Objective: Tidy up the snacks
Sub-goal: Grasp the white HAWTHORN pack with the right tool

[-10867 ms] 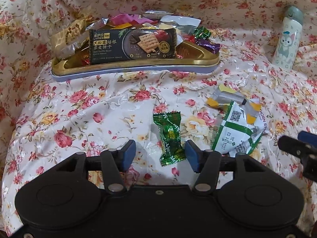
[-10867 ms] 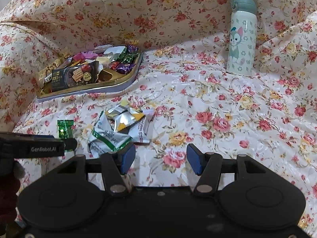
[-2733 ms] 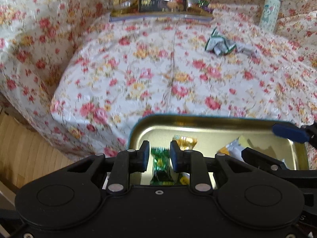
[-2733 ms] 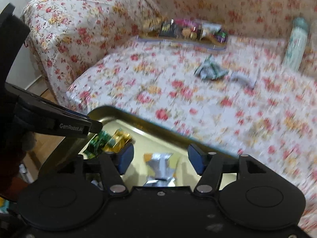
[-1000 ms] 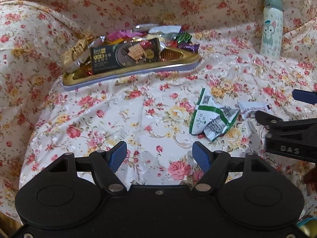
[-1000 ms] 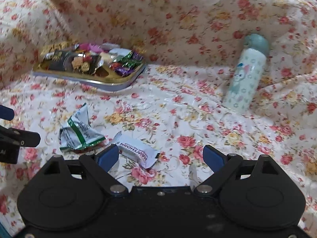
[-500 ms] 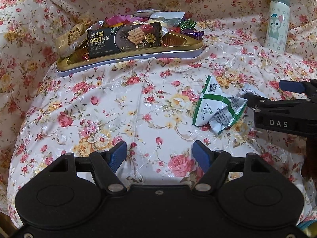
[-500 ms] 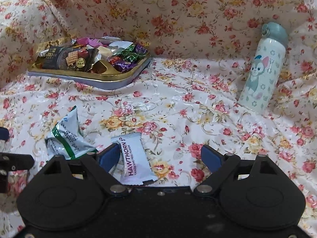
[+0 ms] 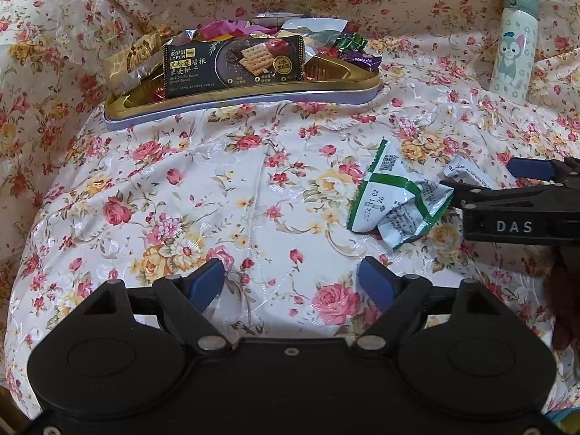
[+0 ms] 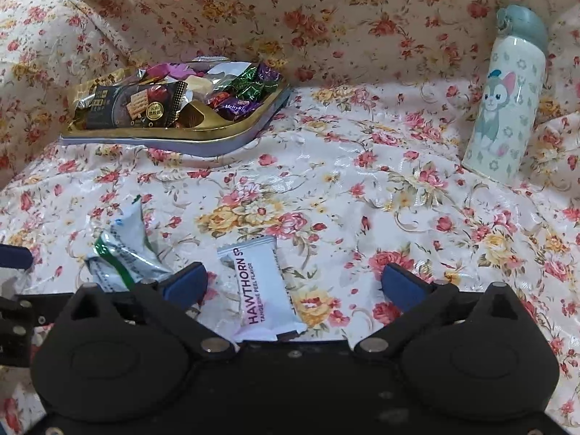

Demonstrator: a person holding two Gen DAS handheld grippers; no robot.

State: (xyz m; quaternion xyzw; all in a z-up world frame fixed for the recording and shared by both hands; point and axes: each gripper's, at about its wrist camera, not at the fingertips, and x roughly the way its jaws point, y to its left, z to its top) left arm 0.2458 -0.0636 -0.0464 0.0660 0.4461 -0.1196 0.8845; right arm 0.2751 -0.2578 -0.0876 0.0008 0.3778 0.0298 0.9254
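A white Hawthorn snack packet (image 10: 262, 288) lies on the flowered sofa cover between the open fingers of my right gripper (image 10: 293, 282), touching neither. A crumpled green-and-white wrapper (image 10: 123, 250) lies just left of it; it also shows in the left wrist view (image 9: 395, 199). My left gripper (image 9: 291, 279) is open and empty over bare cover, left of the wrapper. The right gripper (image 9: 507, 195) enters the left wrist view from the right, its tips around the white packet (image 9: 467, 174). A gold tray (image 9: 326, 87) heaped with snacks sits at the back.
A white cartoon-cat bottle (image 10: 507, 101) with a teal lid stands at the back right against the sofa back; it also shows in the left wrist view (image 9: 513, 43). The gold tray (image 10: 232, 134) is at the back left. The cushion's left edge drops off.
Both grippers left the near gold tin, where the left one dropped the green candy, and came back over the sofa. The right gripper has closed in until the white packet lies between its fingers.
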